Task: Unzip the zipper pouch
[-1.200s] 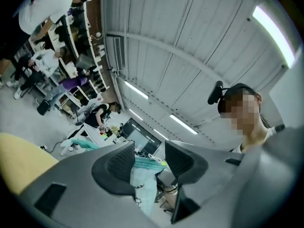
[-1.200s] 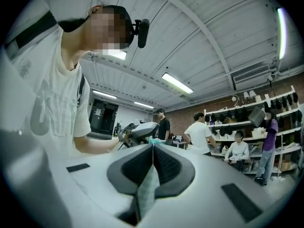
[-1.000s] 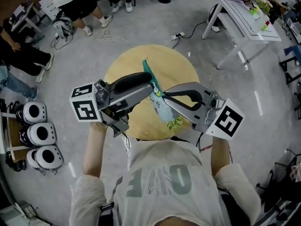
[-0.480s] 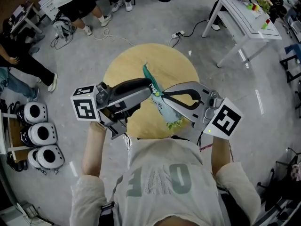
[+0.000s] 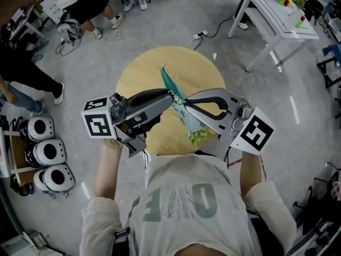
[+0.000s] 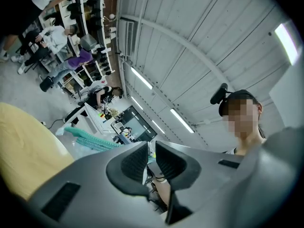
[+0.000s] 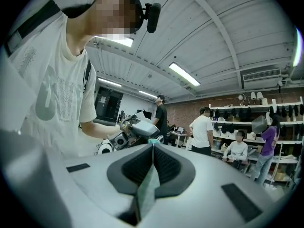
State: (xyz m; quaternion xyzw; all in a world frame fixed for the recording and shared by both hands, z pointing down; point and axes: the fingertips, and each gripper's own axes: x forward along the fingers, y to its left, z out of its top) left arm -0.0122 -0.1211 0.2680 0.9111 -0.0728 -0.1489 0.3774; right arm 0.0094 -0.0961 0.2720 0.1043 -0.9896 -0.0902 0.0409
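Observation:
A translucent zipper pouch [image 5: 187, 122] with a teal top edge hangs over the round wooden table [image 5: 144, 71], with green items inside at its lower end. My right gripper [image 5: 185, 104] is shut on the pouch near its top; the fabric [image 7: 147, 194] runs between its pads [image 7: 164, 163]. My left gripper [image 5: 173, 96] meets the teal edge from the left. Its jaws have just been closing. In the left gripper view a narrow gap remains at the left gripper [image 6: 151, 163], with a thin white sliver against one pad. The pouch [image 6: 90, 141] shows past them.
Three white round helmets [image 5: 48, 153] sit on a rack at the left. A white table [image 5: 277, 20] stands at the back right, and a power strip with cables [image 5: 201, 36] lies on the floor beyond the round table. People sit and stand at the top left.
Both grippers and the pouch sit a little higher in the picture. A person at the left edge has walked on. The pouch stays held between the two gripper tips.

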